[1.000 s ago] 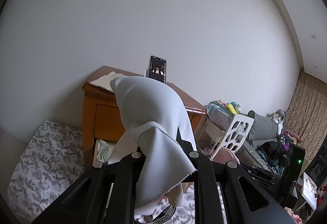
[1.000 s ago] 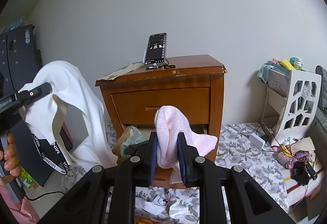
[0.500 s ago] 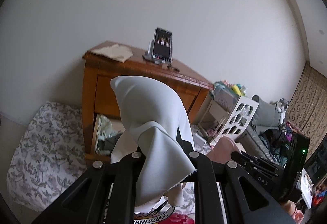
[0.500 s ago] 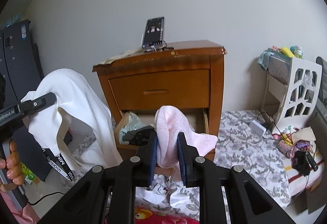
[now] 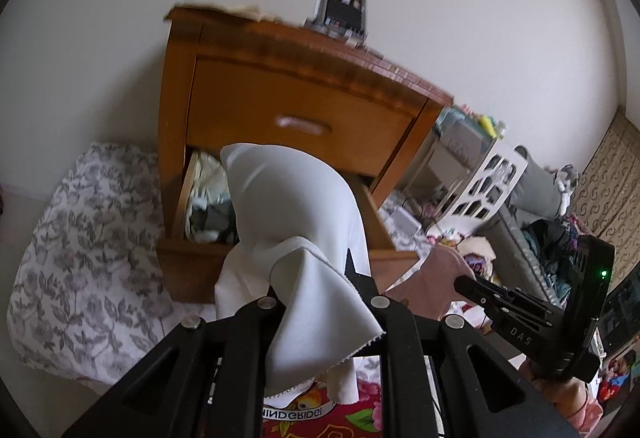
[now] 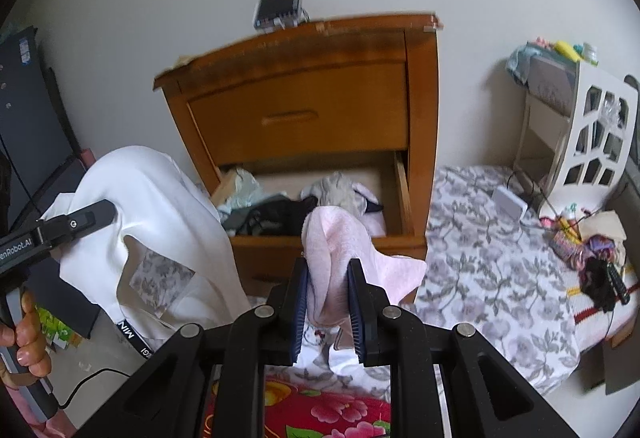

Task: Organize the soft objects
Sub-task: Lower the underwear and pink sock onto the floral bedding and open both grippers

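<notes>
Both hands carry cloth toward the open lower drawer (image 6: 320, 198) of the wooden nightstand (image 6: 304, 106). The left gripper (image 5: 320, 294) has its fingers narrow, pinched on a white cloth (image 5: 296, 222) that drapes up and over them, filling the middle of the left wrist view; in the right wrist view this cloth hangs at 9 o'clock, well apart from the drawer. The right gripper (image 6: 328, 302) has its fingers narrow too, clamped on a pink cloth (image 6: 336, 250) that stands up between the blue pads and flops toward 3 o'clock, just in front of the drawer's front edge.

The drawer already holds a jumble of soft things: a pale green piece (image 6: 244, 190) at its left end, something dark (image 6: 276, 218) in the middle, a grey-white bundle (image 6: 340, 190) toward the right. None looks folded. Judging from this, some pieces are stowed, while the two held cloths are not yet in. More fabric lies below the grippers at 6 o'clock, and small clutter (image 6: 588, 254) sits on the floral bedding (image 6: 480, 270) at 3 o'clock, so the sorting looks partway through.
</notes>
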Demonstrator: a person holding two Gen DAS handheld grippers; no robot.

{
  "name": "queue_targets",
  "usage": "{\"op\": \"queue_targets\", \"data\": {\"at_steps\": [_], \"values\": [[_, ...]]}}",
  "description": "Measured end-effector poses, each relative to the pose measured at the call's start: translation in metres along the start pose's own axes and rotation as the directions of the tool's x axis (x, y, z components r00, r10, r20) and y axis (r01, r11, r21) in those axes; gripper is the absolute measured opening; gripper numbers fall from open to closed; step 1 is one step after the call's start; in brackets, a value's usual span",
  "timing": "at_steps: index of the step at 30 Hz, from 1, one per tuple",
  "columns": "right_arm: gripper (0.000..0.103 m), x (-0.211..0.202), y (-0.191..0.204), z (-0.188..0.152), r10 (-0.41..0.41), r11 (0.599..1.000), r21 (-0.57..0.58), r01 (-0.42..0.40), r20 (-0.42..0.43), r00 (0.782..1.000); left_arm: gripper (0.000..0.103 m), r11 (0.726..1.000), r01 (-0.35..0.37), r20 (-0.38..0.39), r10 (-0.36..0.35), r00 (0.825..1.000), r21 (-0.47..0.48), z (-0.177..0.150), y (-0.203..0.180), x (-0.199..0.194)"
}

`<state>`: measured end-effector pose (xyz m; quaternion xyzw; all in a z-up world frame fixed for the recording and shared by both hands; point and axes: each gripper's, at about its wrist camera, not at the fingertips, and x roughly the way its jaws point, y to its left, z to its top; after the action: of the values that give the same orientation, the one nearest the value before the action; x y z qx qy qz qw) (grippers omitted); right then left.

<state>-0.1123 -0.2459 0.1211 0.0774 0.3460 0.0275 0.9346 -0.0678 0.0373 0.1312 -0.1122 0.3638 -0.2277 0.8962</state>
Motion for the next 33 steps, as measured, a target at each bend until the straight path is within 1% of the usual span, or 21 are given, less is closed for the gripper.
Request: {"op": "queue_targets", "data": {"at_steps": [10, 17, 23, 27, 30, 33], "values": [[0.020, 0.039, -0.003, -0.015, 0.009, 1.000, 0.013, -0.007, -0.106, 0.994, 0.015, 1.000, -0.026, -0.118, 0.025, 0.993, -0.007, -0.015, 0.009, 0.037], [0.020, 0.059, -0.006, -0.023, 0.007, 1.000, 0.020, -0.004, -0.161, 0.987, 0.015, 0.999, -0.046, -0.190, 0.046, 0.981, 0.004, -0.028, 0.014, 0.062], [0.020, 0.077, -0.009, -0.030, 0.010, 1.000, 0.027, -0.004, -0.207, 0.978, 0.015, 0.999, -0.041, -0.242, 0.042, 0.969, 0.010, -0.038, 0.019, 0.083], [0.020, 0.090, -0.010, -0.036, 0.010, 0.999, 0.032, -0.002, -0.237, 0.971, 0.016, 0.999, -0.036, -0.263, 0.040, 0.964, 0.021, -0.042, 0.019, 0.093], [0.020, 0.101, -0.010, -0.040, 0.011, 1.000, 0.031, -0.003, -0.264, 0.965, 0.016, 0.999, -0.033, -0.296, 0.041, 0.954, 0.031, -0.047, 0.019, 0.103], [0.020, 0.109, -0.011, -0.043, 0.013, 1.000, 0.030, -0.004, -0.285, 0.958, 0.016, 0.998, -0.037, -0.340, 0.049, 0.939, 0.043, -0.056, 0.018, 0.115]]}}
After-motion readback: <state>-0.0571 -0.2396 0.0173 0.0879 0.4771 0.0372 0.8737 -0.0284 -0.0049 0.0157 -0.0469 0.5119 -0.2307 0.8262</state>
